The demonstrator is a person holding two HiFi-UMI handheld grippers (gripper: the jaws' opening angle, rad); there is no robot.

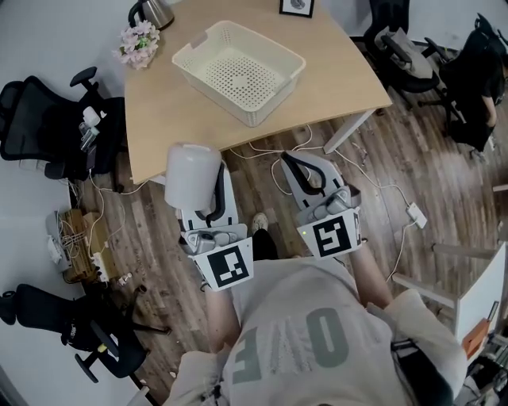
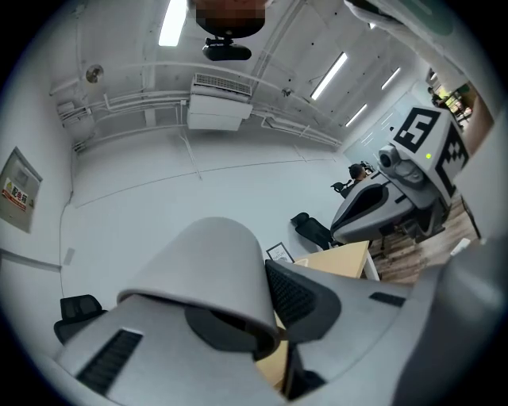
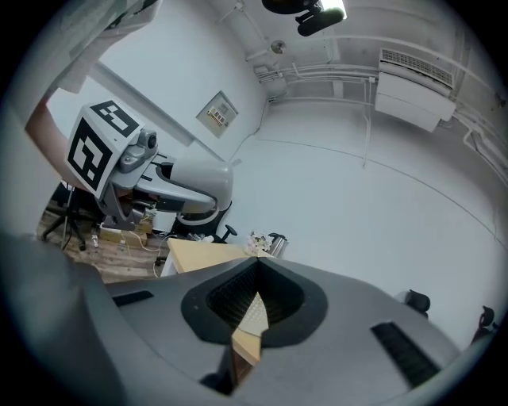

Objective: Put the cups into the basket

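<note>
Your left tool [image 1: 216, 190] is clamped on a pale grey cup [image 2: 202, 270]. The left gripper view shows the cup's open mouth turned back toward you and its closed end pointing away, with the right-hand pad pressed against its outer wall. Your right tool [image 1: 298, 162], just beside the left one, holds nothing: its jaws meet at the tips. Both tools are raised over the wooden floor [image 1: 413, 158] in front of you, and in the head view the cup overlaps the near edge of the worktop [image 1: 175, 119]. Farther on, the cream perforated basket [image 1: 279, 86] sits on that worktop, well apart from the cup, with nothing in it. Beyond it, at the far edge, are a small bunch of flowers [image 1: 139, 44], a kettle [image 1: 155, 11] and a framed picture [image 1: 297, 6].
</note>
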